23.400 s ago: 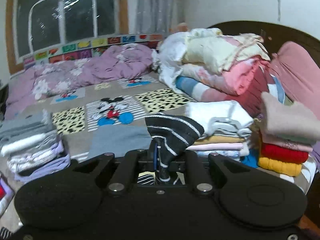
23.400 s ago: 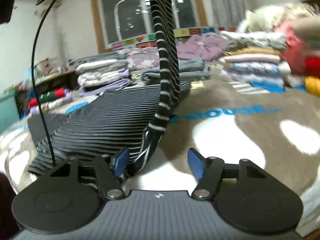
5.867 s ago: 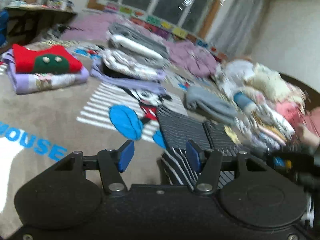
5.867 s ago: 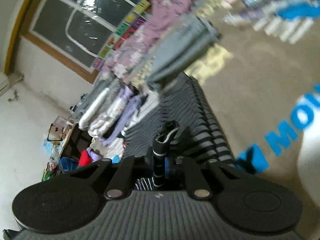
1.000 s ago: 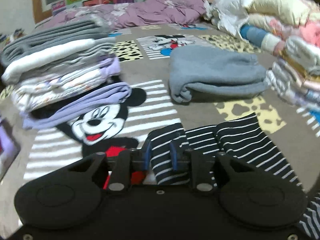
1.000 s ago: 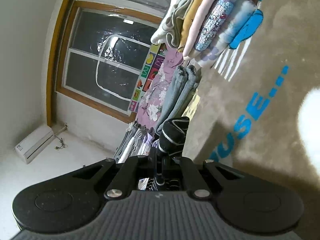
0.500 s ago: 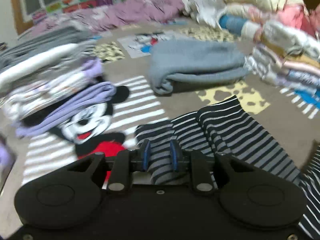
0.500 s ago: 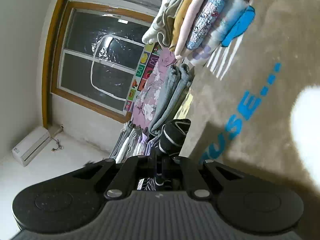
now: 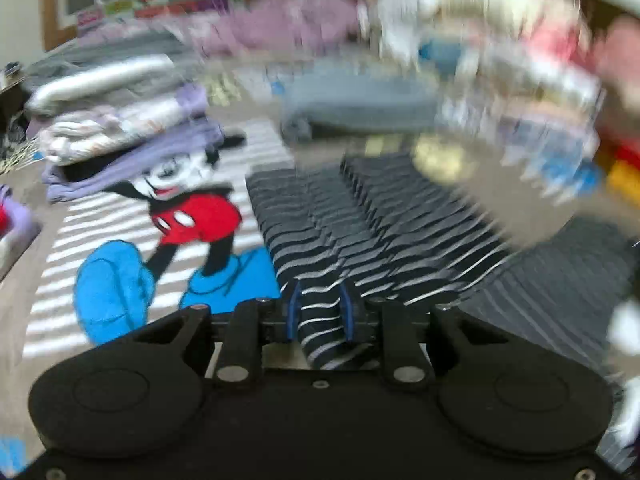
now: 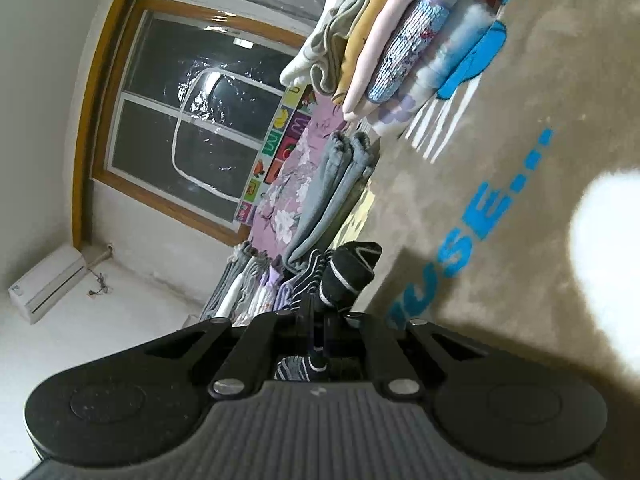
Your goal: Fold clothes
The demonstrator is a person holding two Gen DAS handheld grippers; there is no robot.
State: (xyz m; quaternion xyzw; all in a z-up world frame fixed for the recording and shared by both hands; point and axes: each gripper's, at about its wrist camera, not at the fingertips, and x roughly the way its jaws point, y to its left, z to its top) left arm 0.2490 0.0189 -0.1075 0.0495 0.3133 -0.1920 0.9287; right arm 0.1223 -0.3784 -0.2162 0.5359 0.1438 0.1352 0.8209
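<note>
Black cloth with thin white stripes, the striped garment (image 9: 360, 220), lies spread on the bed's blanket (image 9: 132, 272) in the left wrist view, running away from the camera in soft ridges. Its near edge is pinched between the blue pads of the left tool (image 9: 319, 312), whose fingers sit close together on the fabric. This view is blurred, most of all toward the right and the top.

At the far left a stack of folded clothes (image 9: 120, 120) in white, grey and lilac rests on the blanket. Just right of it is the blanket's printed cartoon mouse in red shorts and blue shoes, lying beside the garment's left edge. Beyond the garment sits a folded grey piece (image 9: 360, 100), and at the far right a smeared heap of pale, pink, red and yellow textiles.

In the right wrist view the camera is rolled hard sideways. At its left is a dark window (image 10: 192, 128) in a wooden frame, with a white air unit (image 10: 44, 284) on the wall. The right tool (image 10: 316, 328) is closed on a bunched fold of the same striped garment, which bulges out past the fingertips. Farther right, a stack of folded clothes stands on the tan blanket with blue lettering.
</note>
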